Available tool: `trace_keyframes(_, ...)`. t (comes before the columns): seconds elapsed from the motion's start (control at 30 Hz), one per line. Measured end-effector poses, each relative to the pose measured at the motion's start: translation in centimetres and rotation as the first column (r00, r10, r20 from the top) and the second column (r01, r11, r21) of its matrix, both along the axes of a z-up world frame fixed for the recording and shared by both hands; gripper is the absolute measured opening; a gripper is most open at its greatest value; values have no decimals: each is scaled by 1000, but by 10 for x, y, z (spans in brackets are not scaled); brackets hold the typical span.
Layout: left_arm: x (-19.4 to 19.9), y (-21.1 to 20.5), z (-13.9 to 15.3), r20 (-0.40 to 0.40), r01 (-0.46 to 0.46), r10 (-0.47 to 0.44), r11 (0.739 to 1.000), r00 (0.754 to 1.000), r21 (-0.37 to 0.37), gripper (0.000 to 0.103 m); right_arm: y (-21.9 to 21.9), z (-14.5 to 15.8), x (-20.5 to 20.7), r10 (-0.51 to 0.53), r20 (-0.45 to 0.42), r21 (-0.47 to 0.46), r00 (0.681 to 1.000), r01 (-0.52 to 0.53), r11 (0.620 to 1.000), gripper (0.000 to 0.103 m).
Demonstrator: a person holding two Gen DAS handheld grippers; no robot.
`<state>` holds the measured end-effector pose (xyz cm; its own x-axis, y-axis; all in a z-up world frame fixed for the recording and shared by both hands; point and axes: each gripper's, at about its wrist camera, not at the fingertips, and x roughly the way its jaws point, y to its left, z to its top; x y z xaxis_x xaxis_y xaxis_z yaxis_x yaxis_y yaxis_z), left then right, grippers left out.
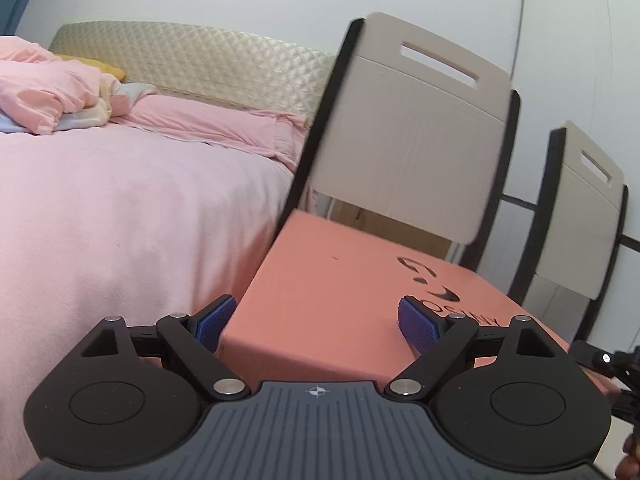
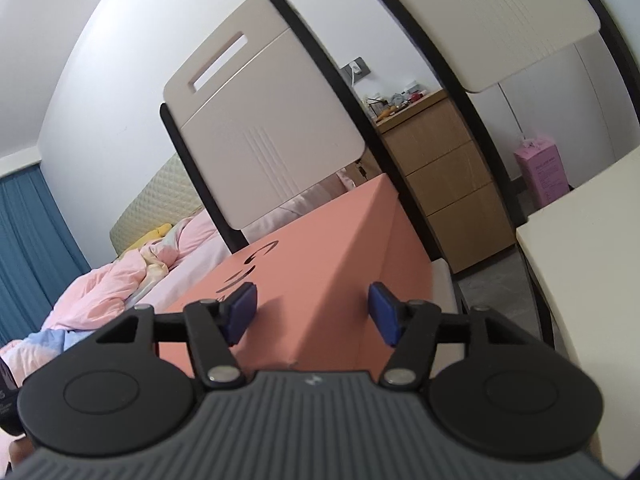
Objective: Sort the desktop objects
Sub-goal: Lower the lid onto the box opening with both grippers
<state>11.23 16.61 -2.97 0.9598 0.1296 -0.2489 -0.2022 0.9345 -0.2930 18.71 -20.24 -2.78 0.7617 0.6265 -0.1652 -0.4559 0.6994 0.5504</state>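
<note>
A large salmon-pink cardboard box (image 1: 344, 292) with a dark printed logo on its top fills the space in front of both pairs of tongs, close beside a bed with pink bedding (image 1: 132, 208) and in front of beige chair backs (image 1: 408, 132). The left tongs (image 1: 316, 322) stand wide apart over the box's near corner, their blue pads (image 1: 418, 322) clear of the cardboard — nothing is held. The right tongs (image 2: 312, 312) straddle the box's edge, part-way open; whether their pads press on it I cannot tell. Sorting looks barely begun: the box seems not yet lifted, and a cream table (image 2: 592, 248) waits at the right.
</note>
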Motion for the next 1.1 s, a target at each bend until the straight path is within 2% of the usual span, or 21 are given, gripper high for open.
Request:
trace_keyframes(0.13, 8, 3, 3, -25, -16, 16, 1000, 1000, 11, 89, 9, 4, 0, 3, 29, -5, 1000, -3, 1000, 63)
trace_keyframes(0.37, 14, 0, 4, -51, 0, 1, 999, 999, 37, 89, 13, -2, 10, -3, 4, -8, 1000, 3, 1000, 64)
trace_keyframes(0.9, 0, -18, 4, -37, 98, -97, 995, 995, 31, 93, -22, 2, 4, 51, -35, 42, 998, -50, 998, 64)
trace_keyframes(1.0, -5, -22, 5, -17, 116, -116, 993, 993, 27, 94, -32, 5, 0, 49, -30, 51, 998, -47, 998, 63)
trace_keyframes(1.1, -4, -15, 2, -2, 118, -118, 993, 993, -25, 96, -36, 4, -1, 57, -32, 53, 998, -56, 997, 63)
